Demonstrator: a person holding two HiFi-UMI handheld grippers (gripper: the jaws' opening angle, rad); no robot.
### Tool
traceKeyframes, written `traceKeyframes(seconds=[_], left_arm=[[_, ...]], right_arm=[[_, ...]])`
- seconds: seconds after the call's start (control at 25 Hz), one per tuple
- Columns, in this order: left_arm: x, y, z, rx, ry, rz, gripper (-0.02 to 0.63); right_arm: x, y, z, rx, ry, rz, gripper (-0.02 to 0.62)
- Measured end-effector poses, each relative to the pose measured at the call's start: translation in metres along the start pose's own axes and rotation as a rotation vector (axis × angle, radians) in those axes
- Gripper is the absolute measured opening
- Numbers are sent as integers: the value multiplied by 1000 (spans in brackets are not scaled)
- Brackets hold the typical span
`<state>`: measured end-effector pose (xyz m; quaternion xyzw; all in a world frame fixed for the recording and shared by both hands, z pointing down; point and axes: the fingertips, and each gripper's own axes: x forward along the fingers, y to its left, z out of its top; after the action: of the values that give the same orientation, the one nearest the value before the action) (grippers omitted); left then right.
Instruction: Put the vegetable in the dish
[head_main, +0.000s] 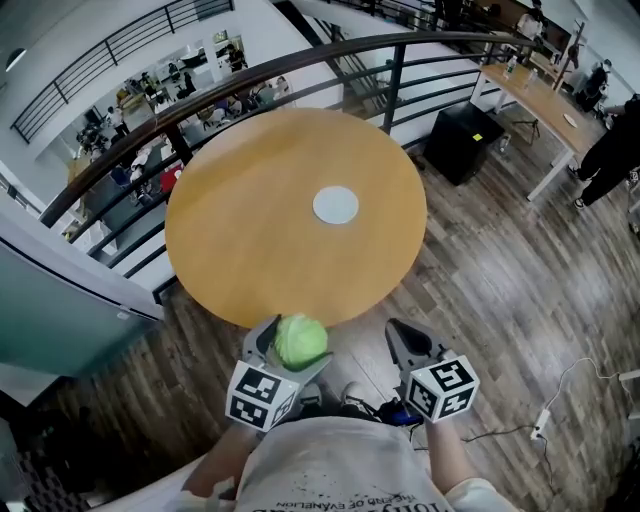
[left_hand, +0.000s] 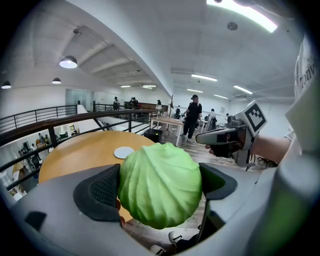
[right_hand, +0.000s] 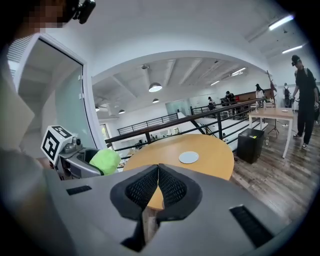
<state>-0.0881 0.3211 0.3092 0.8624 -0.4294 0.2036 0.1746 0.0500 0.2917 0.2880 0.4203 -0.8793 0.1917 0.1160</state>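
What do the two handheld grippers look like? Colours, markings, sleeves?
The left gripper and right gripper match: grey bodies, black mesh-textured pads, and each has a white cube with black square markers. The person wears a white, printed, short-sleeved shirt.

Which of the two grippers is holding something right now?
The left gripper: its jaws grip a green cabbage. The right gripper has its jaws shut together on nothing.
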Motion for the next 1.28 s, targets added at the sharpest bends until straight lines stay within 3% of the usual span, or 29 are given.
traceKeyframes(seconds=[0.48,0.96,1.28], left_arm=[[-8,11,-2,5,-12,-29,485],[-38,56,-13,36,-30,-70,485],[-27,69,-11,20,-32,-88,485]], right_arm=[[5,5,-2,2,17,-42,26],[27,37,-4,4,-8,-121,25],[37,31,-5,18,0,-147,25]])
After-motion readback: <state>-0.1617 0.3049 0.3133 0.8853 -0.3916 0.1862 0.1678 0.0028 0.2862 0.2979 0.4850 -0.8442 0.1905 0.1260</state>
